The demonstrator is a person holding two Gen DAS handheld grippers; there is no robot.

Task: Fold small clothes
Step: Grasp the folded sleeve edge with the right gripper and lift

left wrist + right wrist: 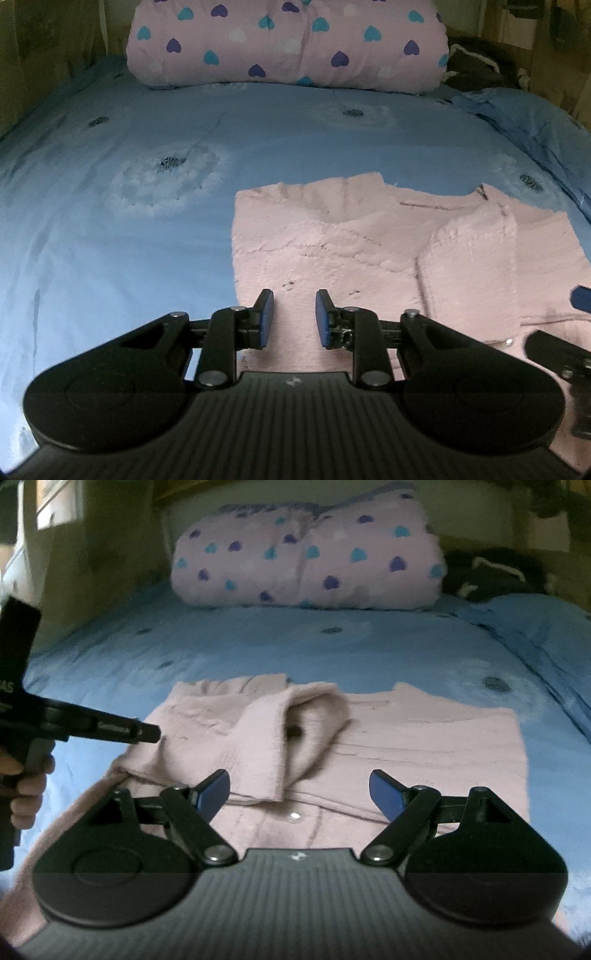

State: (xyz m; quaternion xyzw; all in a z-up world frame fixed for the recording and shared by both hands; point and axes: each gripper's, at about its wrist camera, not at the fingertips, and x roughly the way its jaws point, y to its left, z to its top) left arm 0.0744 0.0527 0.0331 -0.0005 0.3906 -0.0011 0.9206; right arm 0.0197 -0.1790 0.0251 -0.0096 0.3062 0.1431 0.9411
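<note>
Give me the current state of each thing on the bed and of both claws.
Pink garment: lying flat on the bed, one sleeve folded across its front.
Heart-print quilt: rolled up at the head of the bed.
Left claw: jaws slightly apart, holding nothing.
Right claw: wide open, empty.

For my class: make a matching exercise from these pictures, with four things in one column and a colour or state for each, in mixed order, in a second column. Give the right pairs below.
Things
1. pink garment
2. bedsheet
3. rolled quilt
4. right hand-held gripper

Colour or state
A. blue with white dandelion print
B. jaws wide apart, nothing between them
C. pink with blue and purple hearts, at the far end of the bed
D. lying on the bed, one sleeve folded across its front

Right pairs: 1-D, 2-A, 3-C, 4-B
</note>
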